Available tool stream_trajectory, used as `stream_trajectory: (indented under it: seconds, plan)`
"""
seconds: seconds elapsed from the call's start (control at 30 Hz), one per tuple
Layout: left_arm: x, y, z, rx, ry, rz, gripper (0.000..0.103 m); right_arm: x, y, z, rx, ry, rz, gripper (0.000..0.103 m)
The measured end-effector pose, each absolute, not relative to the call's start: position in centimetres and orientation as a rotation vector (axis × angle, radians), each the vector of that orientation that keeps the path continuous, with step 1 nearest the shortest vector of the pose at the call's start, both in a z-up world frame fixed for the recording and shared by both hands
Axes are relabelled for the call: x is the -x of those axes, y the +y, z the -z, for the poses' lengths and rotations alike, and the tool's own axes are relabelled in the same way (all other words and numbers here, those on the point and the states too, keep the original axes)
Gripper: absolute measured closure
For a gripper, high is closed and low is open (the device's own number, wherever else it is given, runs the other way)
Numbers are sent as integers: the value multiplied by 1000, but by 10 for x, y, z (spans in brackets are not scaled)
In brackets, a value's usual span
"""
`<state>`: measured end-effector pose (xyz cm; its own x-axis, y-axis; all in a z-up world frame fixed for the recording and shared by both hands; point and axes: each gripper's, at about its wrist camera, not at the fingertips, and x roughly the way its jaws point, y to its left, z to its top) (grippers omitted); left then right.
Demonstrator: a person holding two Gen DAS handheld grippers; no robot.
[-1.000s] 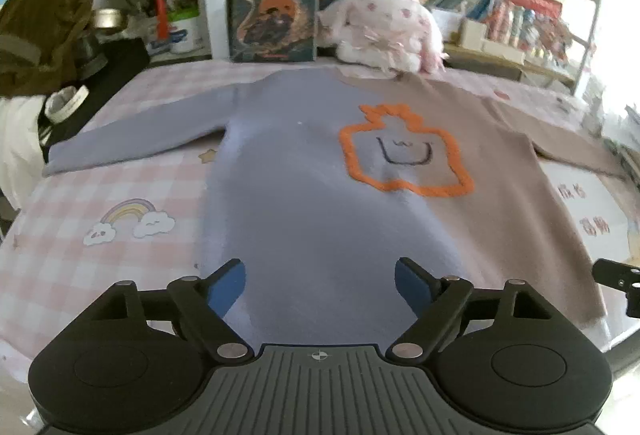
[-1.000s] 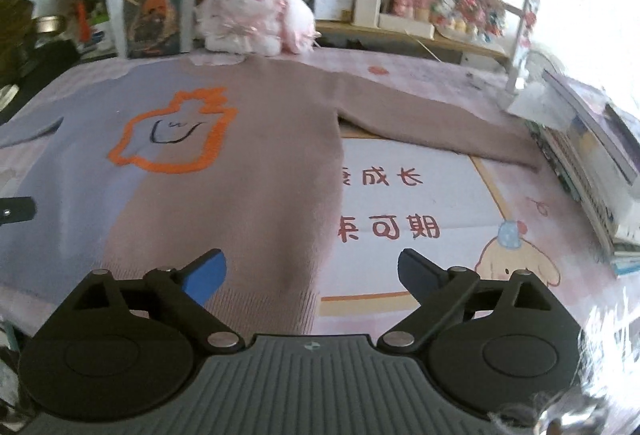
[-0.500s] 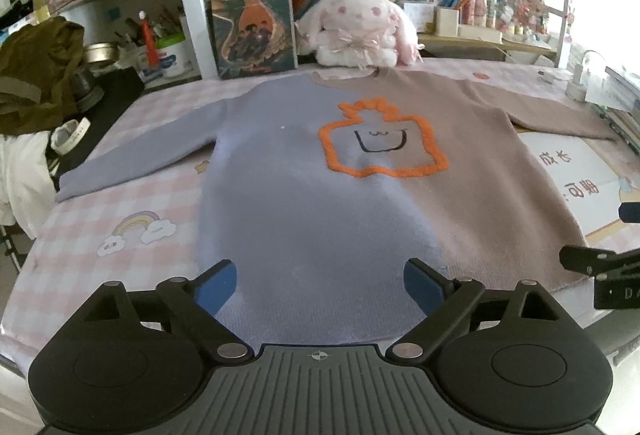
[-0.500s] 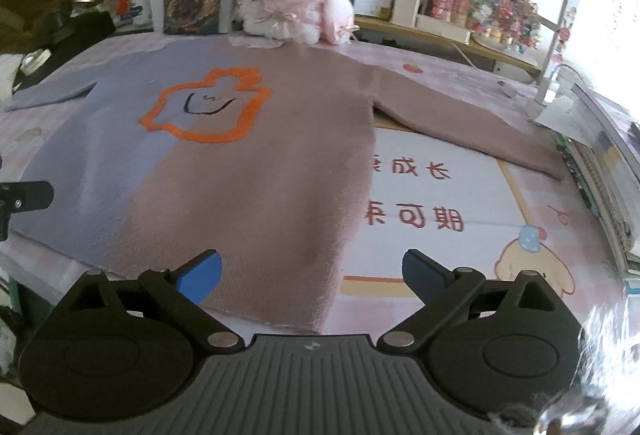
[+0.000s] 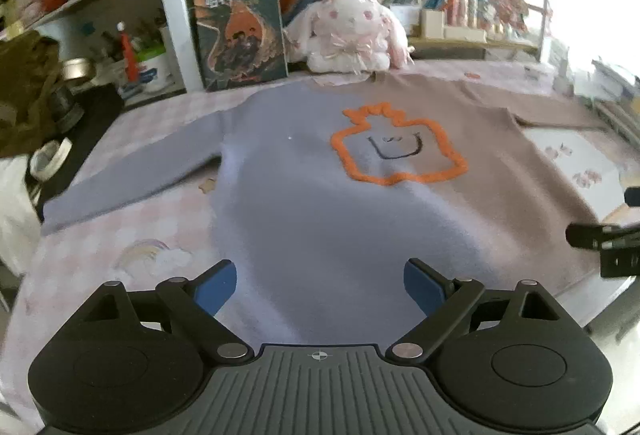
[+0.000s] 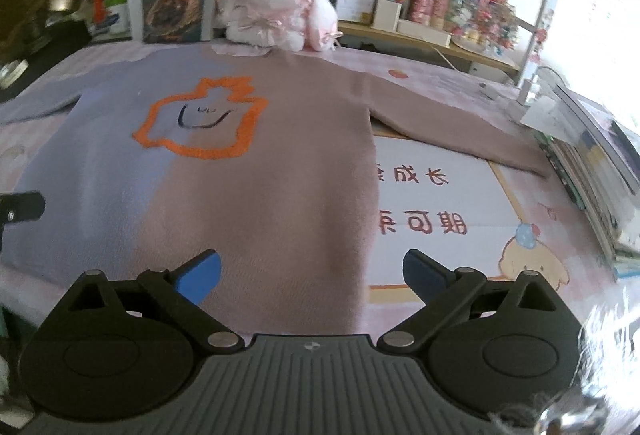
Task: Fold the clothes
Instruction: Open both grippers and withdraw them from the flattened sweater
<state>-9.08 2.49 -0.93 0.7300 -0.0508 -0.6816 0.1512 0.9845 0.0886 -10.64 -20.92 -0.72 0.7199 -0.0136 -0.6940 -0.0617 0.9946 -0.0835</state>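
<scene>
While the lilac-and-tan knitted sweater with an orange outline (image 5: 360,187) lay flat, the left gripper (image 5: 320,287) and right gripper (image 6: 312,275) gaped wide, empty. At twelve o'clock, a tall dark book (image 5: 240,31) read 哈利·波特.

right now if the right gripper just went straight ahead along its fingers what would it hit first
Most likely the sweater: the right gripper is open and points over its brown half near the hem, with nothing between. Depth is unclear; on a flatter path it could pass over the fabric toward the plush bunny at the far edge.
</scene>
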Motion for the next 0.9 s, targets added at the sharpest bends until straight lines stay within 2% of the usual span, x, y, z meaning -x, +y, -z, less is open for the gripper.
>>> stream_trajectory:
  seconds: [0.53, 0.9]
  plan:
    - [35, 144, 14, -105, 782, 220, 9, 109, -95, 13, 14, 771, 171, 4]
    - [9, 239, 33, 20, 770, -69, 9, 108, -66, 8, 35, 783, 234, 4]
